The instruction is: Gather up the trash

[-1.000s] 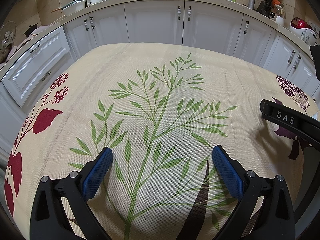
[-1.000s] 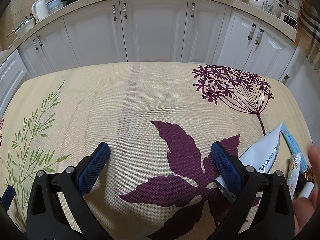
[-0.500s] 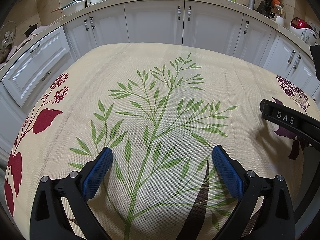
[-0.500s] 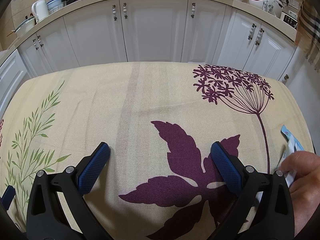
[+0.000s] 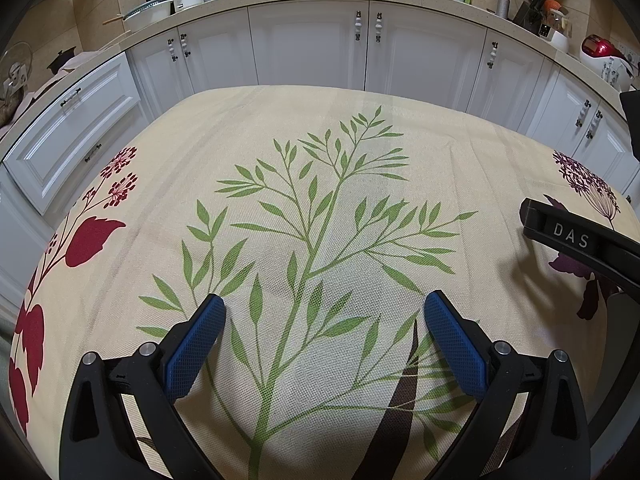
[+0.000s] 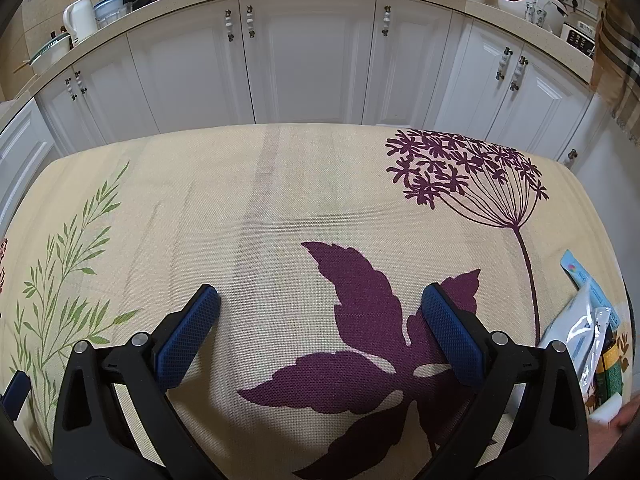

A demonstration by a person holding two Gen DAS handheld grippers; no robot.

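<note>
From the left wrist camera, the left gripper (image 5: 324, 314) has its jaws spread wide with nothing between them; its blue fingertip pads (image 5: 194, 346) carry a fine mesh texture on black angular arms, and they hover over the tablecloth (image 5: 320, 160), a coarse woven beige fabric printed with a green leafy branch and red flowers; at the right edge a black bar lettered "DAS" (image 5: 576, 240) juts in over the cloth; white panelled cabinets (image 5: 308, 46) stand beyond the table.

From the right wrist camera, the right gripper (image 6: 320, 308) is likewise held wide apart and grips nothing; its textured blue pads (image 6: 452, 336) sit above a purple leaf print on the same cloth; the trash (image 6: 588, 320), a small heap of crinkled plastic wrappers in white, pale blue and clear film, lies at the table's right edge, just beside the right finger but not between the pads; the long blue-and-white packet runs from near to far, tilted leftward at its far end; a white kettle (image 6: 82, 16) stands on the counter behind.
</note>
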